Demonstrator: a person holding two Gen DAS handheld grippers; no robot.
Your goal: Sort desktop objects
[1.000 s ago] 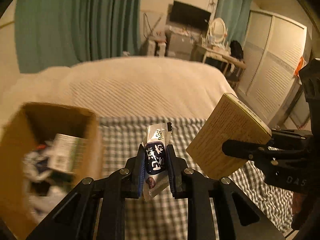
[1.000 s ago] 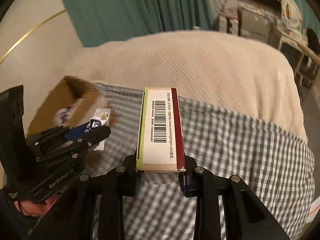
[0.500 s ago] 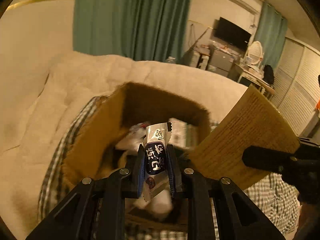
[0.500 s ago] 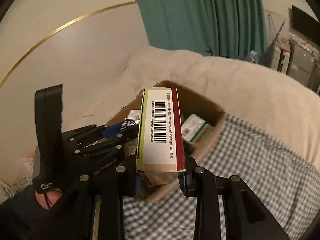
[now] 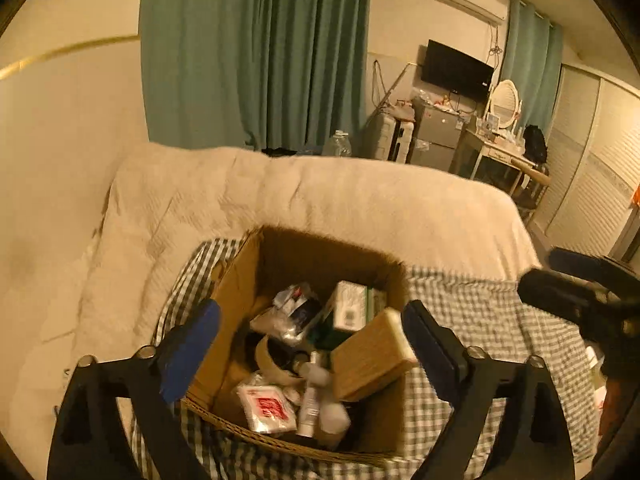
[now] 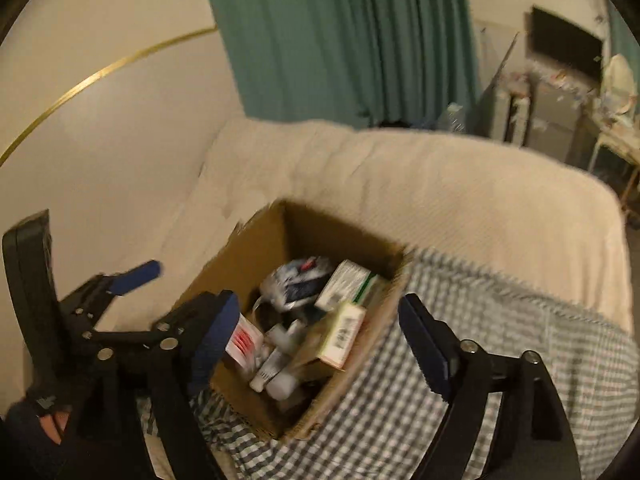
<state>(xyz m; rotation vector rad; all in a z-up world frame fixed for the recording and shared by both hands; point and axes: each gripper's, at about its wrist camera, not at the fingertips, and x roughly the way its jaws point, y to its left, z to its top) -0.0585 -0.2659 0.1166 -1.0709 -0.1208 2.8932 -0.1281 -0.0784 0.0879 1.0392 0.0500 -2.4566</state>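
An open cardboard box [image 5: 240, 292] [image 6: 256, 236] stands on a checked cloth and holds several small items. The tan carton with a barcode [image 5: 370, 354] [image 6: 340, 334] lies tilted inside it at the right. A white packet with red print [image 5: 266, 408] lies at the box front. My left gripper [image 5: 316, 350] is open and empty above the box; it also shows at the left of the right wrist view [image 6: 136, 276]. My right gripper [image 6: 320, 340] is open and empty over the box; it shows at the right edge of the left wrist view [image 5: 576, 280].
The checked cloth [image 5: 480, 304] [image 6: 500, 340] lies on a bed with a cream quilt [image 5: 320, 192]. A cream wall is at the left, green curtains [image 5: 256, 52] behind. A TV, a dresser and a wardrobe stand at the far right.
Both grippers have opened. The carton has left my right gripper and the snack packet has left my left gripper; the carton now lies in the box. Both grippers stand higher above the box.
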